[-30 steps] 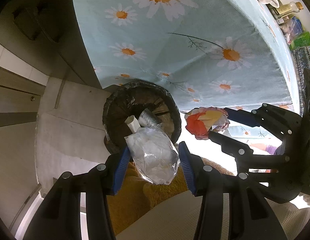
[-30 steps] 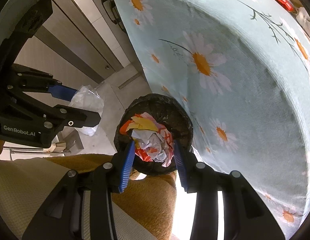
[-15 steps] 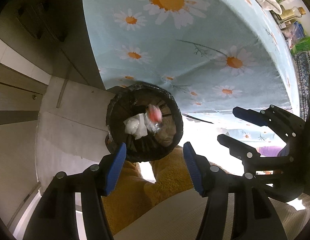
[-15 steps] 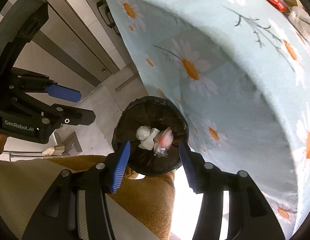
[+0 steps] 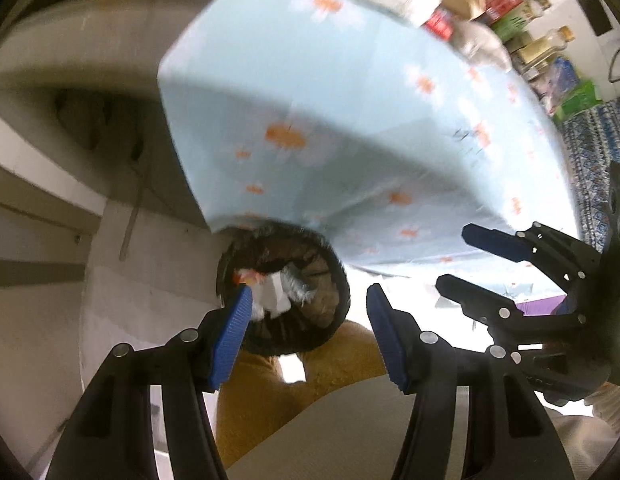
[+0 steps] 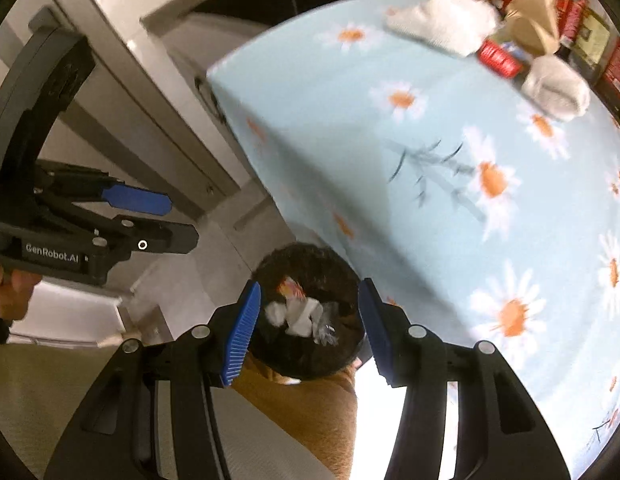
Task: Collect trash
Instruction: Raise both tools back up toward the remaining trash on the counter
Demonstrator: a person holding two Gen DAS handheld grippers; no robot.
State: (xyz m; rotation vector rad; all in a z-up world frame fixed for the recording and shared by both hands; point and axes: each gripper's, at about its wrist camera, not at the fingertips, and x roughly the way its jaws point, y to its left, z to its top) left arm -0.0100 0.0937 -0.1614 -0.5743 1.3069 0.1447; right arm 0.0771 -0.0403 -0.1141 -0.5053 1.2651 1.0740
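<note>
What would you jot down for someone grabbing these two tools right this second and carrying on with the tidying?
Left hand-held gripper: open, holding nothing.
Right hand-held gripper: open, holding nothing.
Both hang above the black-lined trash bin on the floor beside the daisy tablecloth.
Done: a white wad, a red-orange wrapper and a clear plastic bit lie inside the bin.
Left: the tabletop shows two white crumpled pieces, a red packet and a brown paper bag. Judge which are trash, then bin them. Bottles at the far edge look like groceries; probably leave them.
</note>
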